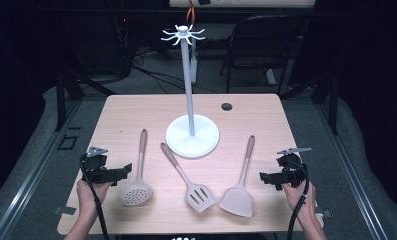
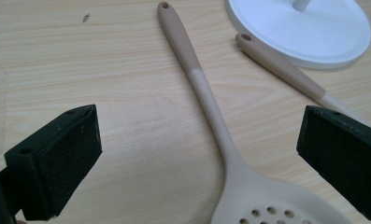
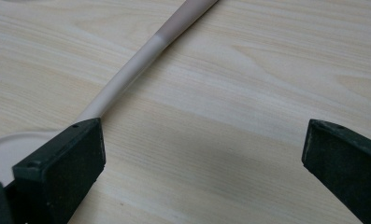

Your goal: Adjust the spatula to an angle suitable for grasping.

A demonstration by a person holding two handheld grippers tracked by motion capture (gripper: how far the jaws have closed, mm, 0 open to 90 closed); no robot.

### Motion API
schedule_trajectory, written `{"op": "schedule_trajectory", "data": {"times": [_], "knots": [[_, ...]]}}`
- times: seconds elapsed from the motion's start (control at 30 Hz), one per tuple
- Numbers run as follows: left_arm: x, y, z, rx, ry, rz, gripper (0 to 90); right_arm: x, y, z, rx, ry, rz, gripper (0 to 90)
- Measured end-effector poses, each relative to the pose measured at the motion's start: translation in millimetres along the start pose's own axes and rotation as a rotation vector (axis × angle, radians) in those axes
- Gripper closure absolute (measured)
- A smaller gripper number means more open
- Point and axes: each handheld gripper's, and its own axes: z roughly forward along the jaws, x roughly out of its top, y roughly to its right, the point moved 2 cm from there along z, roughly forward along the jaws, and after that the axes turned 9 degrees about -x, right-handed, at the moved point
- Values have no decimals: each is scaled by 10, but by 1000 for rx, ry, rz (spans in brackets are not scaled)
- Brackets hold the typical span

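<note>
The wooden table [image 1: 136, 107] carries everything. At its centre stands the white hook stand [image 1: 191, 135], a tall pole on a round base with a ring of hooks at the top. Three utensils fan out below the base: the skimmer [image 1: 136, 187] at about 8 o'clock, the slotted turner [image 1: 198, 195] at 6 o'clock and the solid turner [image 1: 238, 197] at 4 o'clock, all flat on the wood.

The left gripper [image 1: 121, 172] hovers just beside the skimmer with its jaws wide apart and empty. The right gripper [image 1: 266, 180], equally spread and holding nothing, sits at 3 o'clock of the solid turner's blade.

The likely risks: the handles are slim and smooth, so a pinch low near the heavy head may let a utensil swing or slip. The stand is top-tall on a light-looking base — a knock against the pole could tip it. The slotted turner's handle end lies close to the base rim and could be dragged along.
</note>
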Motion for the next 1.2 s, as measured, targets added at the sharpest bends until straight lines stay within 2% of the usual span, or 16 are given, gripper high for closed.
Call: {"op": "schedule_trajectory", "data": {"times": [0.07, 0.27, 0.43, 0.5, 0.57, 0.63, 0.83, 0.87, 0.9, 1.0, 1.03, 1.07, 1.1, 1.13, 1.17, 1.2], "knots": [[20, -8, 28, -15, 14, -35, 0, -1, 23, 18, 9, -7, 13, 0], [46, 39, 89, -38, 20, -66, 0, 57, -11, 49, 15, -11, 32, 12], [60, 33, 93, -32, 18, -43, 0, 82, -123, 80, 6, -20, -29, 63], [36, 16, 101, -27, 5, -32, 0, 105, -145, 88, -12, -23, -43, 122], [14, -7, 111, -34, -7, -36, 0, 127, -172, 99, -3, -20, -42, 141], [23, -23, 115, -36, -14, -26, 0, 149, -196, 94, -29, -40, -74, 146], [49, -3, 127, -28, -18, 4, 0, 200, -339, 175, -8, -26, -70, 203], [50, 0, 139, -31, -23, 10, 0, 248, -389, 219, -26, -52, -103, 231], [50, 0, 139, -31, -23, 10, 0, 254, -422, 258, -11, -41, -93, 241], [48, 1, 153, -33, -29, 13, 0, 285, -536, 344, -9, -80, -94, 274], [50, 4, 158, -39, -40, 23, 0, 304, -569, 360, -24, -97, -121, 289], [50, 4, 158, -39, -40, 23, 0, 308, -605, 383, -17, -104, -121, 314], [51, 9, 167, -40, -39, 33, 0, 326, -633, 401, -45, -116, -147, 335], [54, 19, 180, -45, -45, 43, 0, 325, -671, 440, -28, -113, -130, 352], [52, 30, 189, -46, -46, 48, 0, 331, -670, 438, -52, -138, -146, 374], [52, 31, 194, -47, -50, 56, 0, 321, -692, 478, -47, -136, -126, 388]]}}
